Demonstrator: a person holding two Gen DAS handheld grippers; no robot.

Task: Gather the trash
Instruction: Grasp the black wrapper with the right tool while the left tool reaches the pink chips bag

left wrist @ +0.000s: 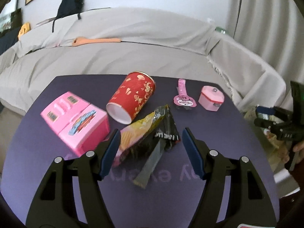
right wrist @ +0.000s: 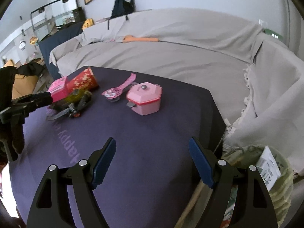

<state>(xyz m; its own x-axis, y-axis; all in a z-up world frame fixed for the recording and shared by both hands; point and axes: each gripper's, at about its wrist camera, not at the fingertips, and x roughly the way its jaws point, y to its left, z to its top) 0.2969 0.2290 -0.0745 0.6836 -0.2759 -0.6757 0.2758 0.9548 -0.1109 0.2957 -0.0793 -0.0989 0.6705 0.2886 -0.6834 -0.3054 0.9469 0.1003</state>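
Note:
A crumpled yellow and black snack wrapper (left wrist: pixel 150 133) lies on the purple table (left wrist: pixel 218 129), with a red paper cup (left wrist: pixel 133 96) on its side just behind it. My left gripper (left wrist: pixel 152 150) is open and straddles the near end of the wrapper; the left pad is close to it and the right pad stands clear. My right gripper (right wrist: pixel 152 161) is open with nothing between its fingers, low over the table's bare right part. From the right wrist view the wrapper (right wrist: pixel 76 102) and cup (right wrist: pixel 81 81) sit at the far left, by the left gripper (right wrist: pixel 44 97).
A pink toy cash register (left wrist: pixel 76 117), a pink toy watch (left wrist: pixel 183 95) and a pink toy pot (right wrist: pixel 145 100) stand on the table. A pale trash bag (right wrist: pixel 275 186) holding a carton sits off the table's right edge. A grey covered sofa (right wrist: pixel 171 57) curves behind.

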